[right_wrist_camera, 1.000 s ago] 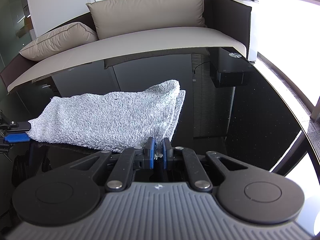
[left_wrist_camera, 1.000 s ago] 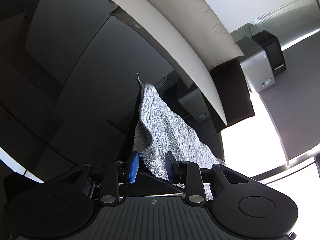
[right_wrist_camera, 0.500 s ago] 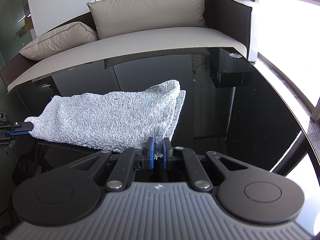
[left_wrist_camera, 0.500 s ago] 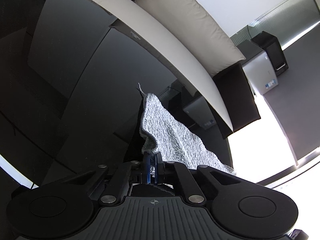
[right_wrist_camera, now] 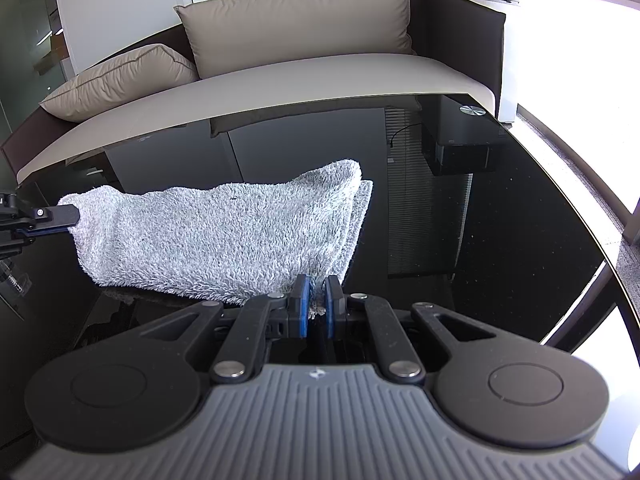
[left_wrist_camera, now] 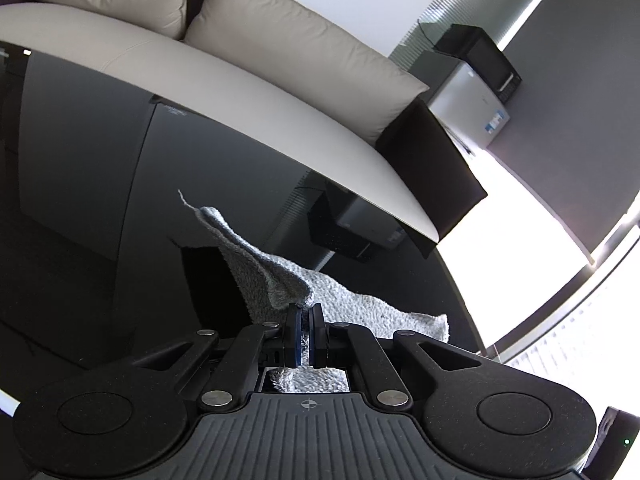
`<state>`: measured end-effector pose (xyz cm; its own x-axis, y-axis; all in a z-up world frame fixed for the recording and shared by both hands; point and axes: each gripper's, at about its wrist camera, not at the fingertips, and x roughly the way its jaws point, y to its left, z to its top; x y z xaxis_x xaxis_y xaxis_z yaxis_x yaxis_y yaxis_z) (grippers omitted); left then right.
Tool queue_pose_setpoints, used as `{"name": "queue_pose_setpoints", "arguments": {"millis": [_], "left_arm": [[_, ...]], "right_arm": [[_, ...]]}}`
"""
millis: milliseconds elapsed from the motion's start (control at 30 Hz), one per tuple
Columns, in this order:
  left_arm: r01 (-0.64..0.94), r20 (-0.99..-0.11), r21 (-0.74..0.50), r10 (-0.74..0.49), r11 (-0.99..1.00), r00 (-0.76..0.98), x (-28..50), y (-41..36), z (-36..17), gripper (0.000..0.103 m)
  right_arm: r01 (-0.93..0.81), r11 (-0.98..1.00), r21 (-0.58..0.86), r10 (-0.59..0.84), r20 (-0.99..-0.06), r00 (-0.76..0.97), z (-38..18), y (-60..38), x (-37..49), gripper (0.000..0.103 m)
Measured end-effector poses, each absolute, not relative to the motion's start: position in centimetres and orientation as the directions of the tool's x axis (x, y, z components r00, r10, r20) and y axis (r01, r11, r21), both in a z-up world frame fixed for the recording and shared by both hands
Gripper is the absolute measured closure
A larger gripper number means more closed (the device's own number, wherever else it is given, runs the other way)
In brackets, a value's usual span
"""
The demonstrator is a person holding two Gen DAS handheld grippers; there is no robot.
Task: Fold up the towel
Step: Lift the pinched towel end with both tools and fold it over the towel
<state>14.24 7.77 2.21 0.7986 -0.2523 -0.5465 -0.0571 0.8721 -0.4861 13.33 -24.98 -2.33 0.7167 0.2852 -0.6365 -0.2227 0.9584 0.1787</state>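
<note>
A grey terry towel (right_wrist_camera: 224, 232) lies folded over on a black glass table (right_wrist_camera: 500, 220). My right gripper (right_wrist_camera: 316, 300) is shut on the towel's near right corner. My left gripper (left_wrist_camera: 306, 320) is shut on the towel's left end and holds that end lifted off the glass; its fingers (right_wrist_camera: 52, 216) show at the left edge of the right wrist view. In the left wrist view the towel (left_wrist_camera: 280, 280) rises from the jaws to a far corner with a loose thread.
A beige sofa (right_wrist_camera: 320, 68) with cushions stands just beyond the table's far edge. A small fridge with a black microwave (left_wrist_camera: 480, 88) stands at the far right. The table's curved right edge (right_wrist_camera: 592, 240) borders a bright window area.
My left gripper went from open around the towel's left end to shut on it, then lifted that end up. The right gripper stayed shut on its corner.
</note>
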Motion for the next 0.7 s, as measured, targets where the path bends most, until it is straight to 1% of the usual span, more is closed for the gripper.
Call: {"name": "queue_pose_setpoints", "arguments": {"millis": [267,467,700], "left_arm": [[0.037,-0.522,-0.43,-0.282,0.902,0.805,14.6,4.3,3.5,0.1],[0.126,-0.507,-0.397,-0.332,0.909,0.795,15.2,0.9,4.0,0.1],[0.179,-0.51,-0.379,-0.366,0.908,0.779,15.5,-2.0,3.5,0.1]], "right_arm": [[-0.232,0.955,0.187,0.297,-0.638,0.711,-2.3,-25.2,13.5,0.094],[-0.234,0.954,0.189,0.301,-0.638,0.709,-2.3,-25.1,13.6,0.094],[-0.235,0.949,0.208,0.314,-0.635,0.706,-2.4,-25.4,13.7,0.094]]}}
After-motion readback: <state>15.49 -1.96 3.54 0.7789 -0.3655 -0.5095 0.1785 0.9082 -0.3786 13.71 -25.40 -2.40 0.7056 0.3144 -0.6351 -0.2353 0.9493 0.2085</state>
